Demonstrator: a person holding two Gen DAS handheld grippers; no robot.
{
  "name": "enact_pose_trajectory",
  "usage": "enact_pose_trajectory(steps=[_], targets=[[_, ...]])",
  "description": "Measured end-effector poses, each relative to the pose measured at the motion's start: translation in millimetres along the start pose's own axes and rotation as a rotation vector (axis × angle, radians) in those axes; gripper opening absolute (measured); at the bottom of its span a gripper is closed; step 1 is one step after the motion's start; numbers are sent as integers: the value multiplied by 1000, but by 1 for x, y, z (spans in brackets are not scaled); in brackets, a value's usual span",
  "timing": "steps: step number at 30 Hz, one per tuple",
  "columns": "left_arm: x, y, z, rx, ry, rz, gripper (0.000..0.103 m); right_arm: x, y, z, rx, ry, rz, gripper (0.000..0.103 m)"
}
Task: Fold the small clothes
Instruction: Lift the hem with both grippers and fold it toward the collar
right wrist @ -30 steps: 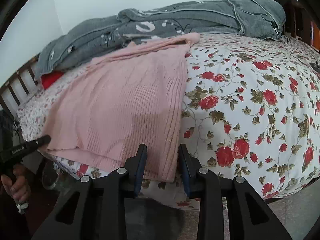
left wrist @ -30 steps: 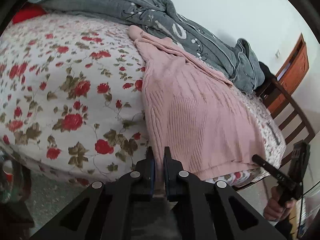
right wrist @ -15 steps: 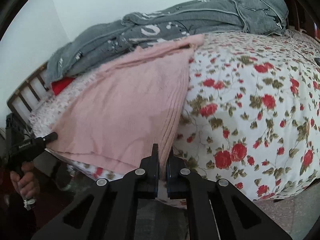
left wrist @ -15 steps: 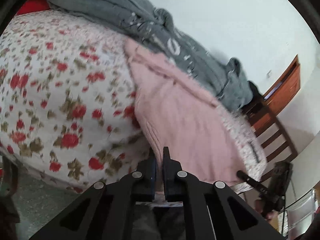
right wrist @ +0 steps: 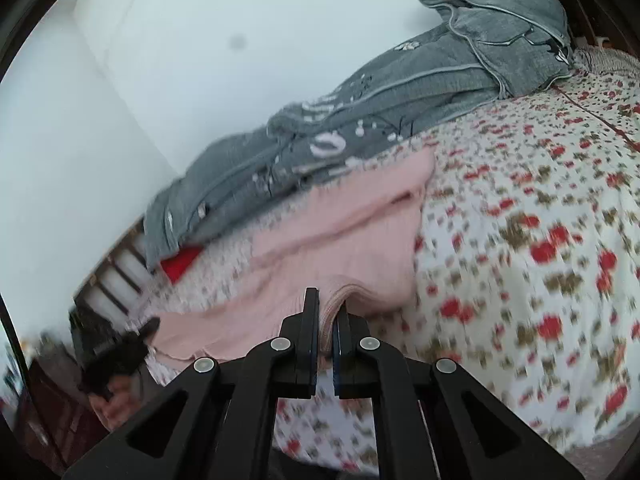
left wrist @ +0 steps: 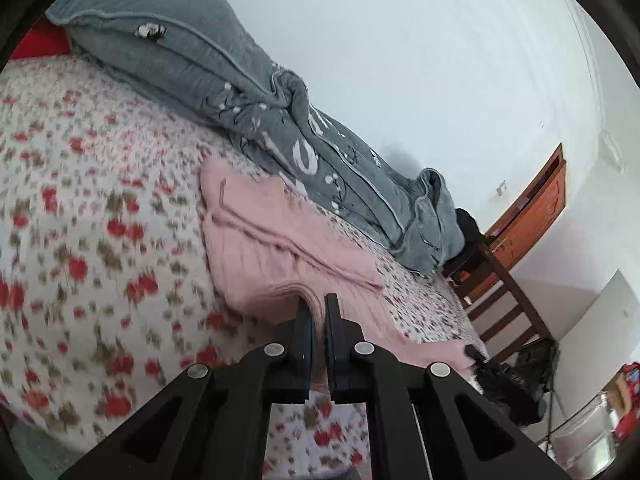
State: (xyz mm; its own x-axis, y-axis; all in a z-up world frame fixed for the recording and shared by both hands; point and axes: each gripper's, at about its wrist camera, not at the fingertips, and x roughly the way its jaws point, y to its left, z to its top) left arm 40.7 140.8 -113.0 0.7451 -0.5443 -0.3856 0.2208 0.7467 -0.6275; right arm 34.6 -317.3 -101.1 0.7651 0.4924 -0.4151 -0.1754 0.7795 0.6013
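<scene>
While both jaws pinch the near hem of the pink ribbed knit sweater (left wrist: 276,252) on the floral-sheeted bed (left wrist: 80,240), we should keep the left gripper (left wrist: 316,320) and right gripper (right wrist: 328,320) level, carrying the hem evenly toward the grey quilt (left wrist: 224,92).

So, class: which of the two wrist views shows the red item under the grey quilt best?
The right wrist view: the red item shows there as a clear wedge poking out beneath the grey quilt, by the bed's slatted end. The left wrist view catches only a sliver of it at the picture's dark top-left edge.
</scene>
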Motion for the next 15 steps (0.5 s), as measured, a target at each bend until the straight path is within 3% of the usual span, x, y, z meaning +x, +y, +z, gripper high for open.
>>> enact_pose_trajectory(steps=[4,15], targets=[[7,-8,14,54,-17,50,6,7,5,19,-11,-27,-5,5],[9,-13,37,52,-51,59,6,17,21,47,-57,-70,-9,5]])
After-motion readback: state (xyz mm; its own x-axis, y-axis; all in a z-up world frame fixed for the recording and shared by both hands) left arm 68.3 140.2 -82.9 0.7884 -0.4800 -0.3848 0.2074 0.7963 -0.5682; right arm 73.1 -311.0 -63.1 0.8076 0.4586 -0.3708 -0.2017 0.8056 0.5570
